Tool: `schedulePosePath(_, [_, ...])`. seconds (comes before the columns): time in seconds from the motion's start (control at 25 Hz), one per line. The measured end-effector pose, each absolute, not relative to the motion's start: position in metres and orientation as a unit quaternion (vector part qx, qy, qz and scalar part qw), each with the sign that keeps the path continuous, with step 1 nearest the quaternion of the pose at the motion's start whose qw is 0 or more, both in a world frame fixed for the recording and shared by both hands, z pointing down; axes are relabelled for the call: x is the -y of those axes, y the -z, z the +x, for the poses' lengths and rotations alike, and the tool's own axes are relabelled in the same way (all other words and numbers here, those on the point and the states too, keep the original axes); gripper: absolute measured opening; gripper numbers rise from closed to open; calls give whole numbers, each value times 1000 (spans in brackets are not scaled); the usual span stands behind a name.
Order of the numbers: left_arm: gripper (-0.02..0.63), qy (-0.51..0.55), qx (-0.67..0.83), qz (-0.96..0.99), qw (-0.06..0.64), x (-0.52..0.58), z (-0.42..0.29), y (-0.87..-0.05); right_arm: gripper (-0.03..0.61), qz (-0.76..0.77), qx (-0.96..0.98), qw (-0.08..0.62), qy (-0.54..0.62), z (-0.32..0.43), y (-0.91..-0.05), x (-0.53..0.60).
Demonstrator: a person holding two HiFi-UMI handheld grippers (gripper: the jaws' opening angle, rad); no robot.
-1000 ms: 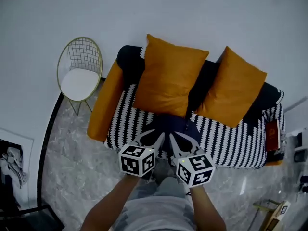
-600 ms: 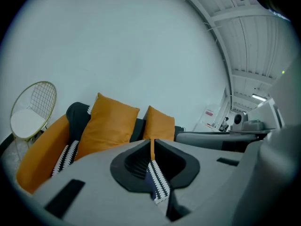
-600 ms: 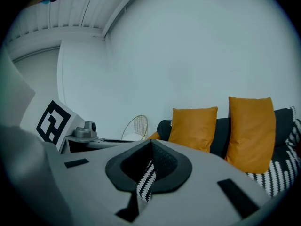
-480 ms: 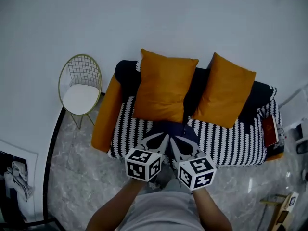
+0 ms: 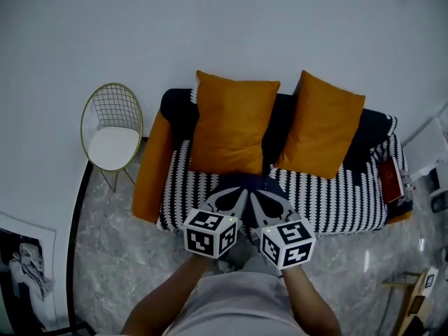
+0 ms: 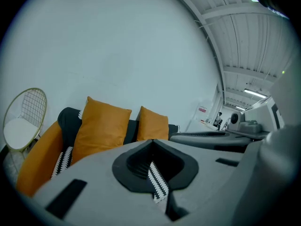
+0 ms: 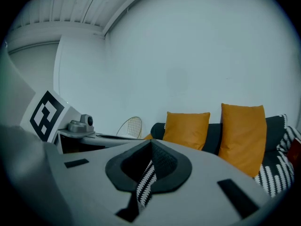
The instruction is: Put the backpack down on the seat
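L claw (image 5: 240,196) & R claw (image 5: 254,197) side by side over backpack (image 5: 243,180) on sofa (image 5: 336,201).

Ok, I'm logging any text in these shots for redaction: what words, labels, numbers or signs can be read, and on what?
Nothing is legible.
Red flat item on the sofa's right end: print too small to read.
Red-and-white wall sign, left gripper view: too blurred.
Marker cubes: square patterns only, no letters.
Box on the floor, lower right: label too small.
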State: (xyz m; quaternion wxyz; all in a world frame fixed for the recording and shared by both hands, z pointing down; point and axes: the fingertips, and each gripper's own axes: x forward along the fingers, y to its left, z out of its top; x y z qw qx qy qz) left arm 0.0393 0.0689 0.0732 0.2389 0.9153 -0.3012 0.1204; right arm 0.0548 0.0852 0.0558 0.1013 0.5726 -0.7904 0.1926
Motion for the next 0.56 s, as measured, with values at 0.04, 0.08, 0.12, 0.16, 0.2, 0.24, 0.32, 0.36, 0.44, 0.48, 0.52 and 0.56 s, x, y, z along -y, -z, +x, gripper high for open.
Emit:
schedulePosePath(0.04, [5, -121, 300, 916, 239, -69, 40, -73, 2, 574, 790, 102, -192, 56, -55, -85])
schedulePosePath(0.08, [5, -120, 299, 916, 239, -69, 42, -72, 2, 575, 789, 102, -191, 57, -54, -86])
schedulePosePath(0.12, [5, -120, 298, 917, 239, -70, 43, -71, 2, 575, 789, 103, -190, 58, -54, -86])
schedulePosePath(0.16, [5, -119, 296, 917, 239, -71, 44, -71, 2, 576, 788, 104, -189, 59, -54, -87])
schedulePosePath(0.2, [5, -119, 294, 918, 239, -71, 45, -70, 2, 577, 787, 105, -189, 60, -54, -87])
schedulePosePath(0.24, [5, -119, 293, 918, 240, -71, 46, -71, 2, 579, 787, 105, -188, 61, -54, -87])
schedulePosePath(0.32, [5, -120, 290, 918, 241, -71, 48, -72, 2, 581, 785, 106, -189, 64, -55, -87])
schedulePosePath(0.36, [5, -120, 289, 919, 241, -72, 50, -73, 2, 582, 784, 106, -189, 65, -55, -87])
schedulePosePath(0.44, [5, -121, 286, 920, 240, -73, 52, -73, 2, 583, 783, 106, -188, 68, -56, -88])
schedulePosePath(0.48, [5, -122, 285, 920, 239, -74, 53, -74, 2, 584, 782, 106, -188, 69, -56, -89])
schedulePosePath(0.52, [5, -122, 284, 920, 239, -74, 55, -74, 2, 585, 782, 105, -189, 70, -56, -89])
schedulePosePath(0.56, [5, -122, 284, 921, 238, -74, 56, -74, 2, 585, 781, 105, -189, 71, -57, -89])
